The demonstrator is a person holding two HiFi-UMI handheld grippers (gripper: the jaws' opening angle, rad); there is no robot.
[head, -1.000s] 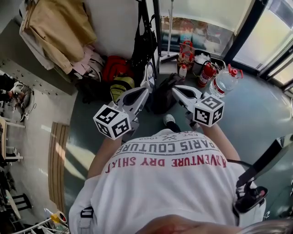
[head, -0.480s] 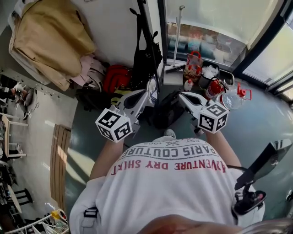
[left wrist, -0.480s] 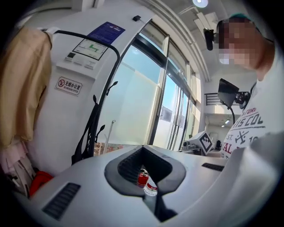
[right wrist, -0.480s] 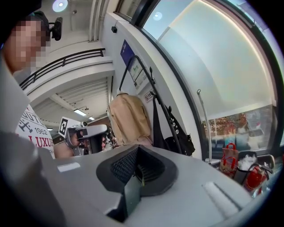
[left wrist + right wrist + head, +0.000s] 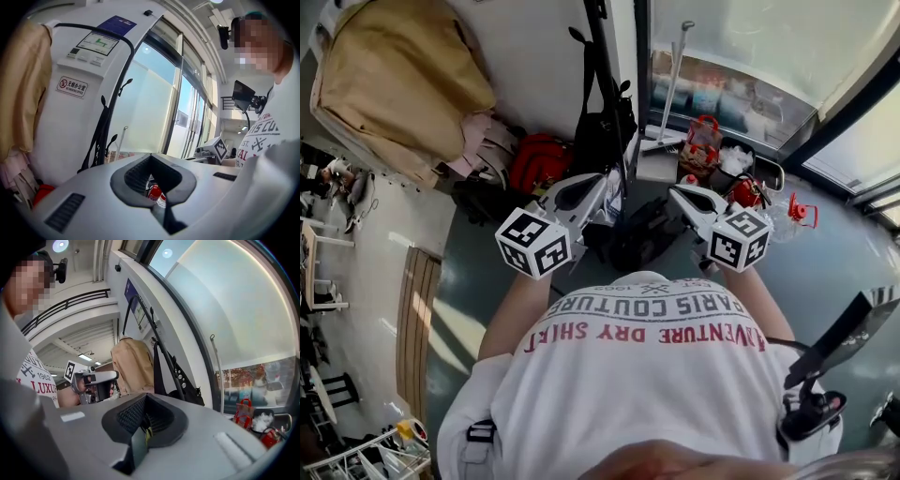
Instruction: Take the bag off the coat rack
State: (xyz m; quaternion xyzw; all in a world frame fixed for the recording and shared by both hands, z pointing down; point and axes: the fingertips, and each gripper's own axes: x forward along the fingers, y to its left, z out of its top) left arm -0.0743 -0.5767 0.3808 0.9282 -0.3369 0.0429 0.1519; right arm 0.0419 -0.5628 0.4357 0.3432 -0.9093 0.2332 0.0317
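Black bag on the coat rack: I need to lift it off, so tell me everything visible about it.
The black bag looks like soft dark fabric or leather. It hangs upright by long straps looped high on the coat rack, its body lying against the rack's pole, close to the white wall. A few small metal studs show near its top.

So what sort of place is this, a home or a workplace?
Probably an office entrance: a no-smoking-office sign, a coat rack hung with a black bag, and a fire extinguisher on the floor by a tall glass wall.
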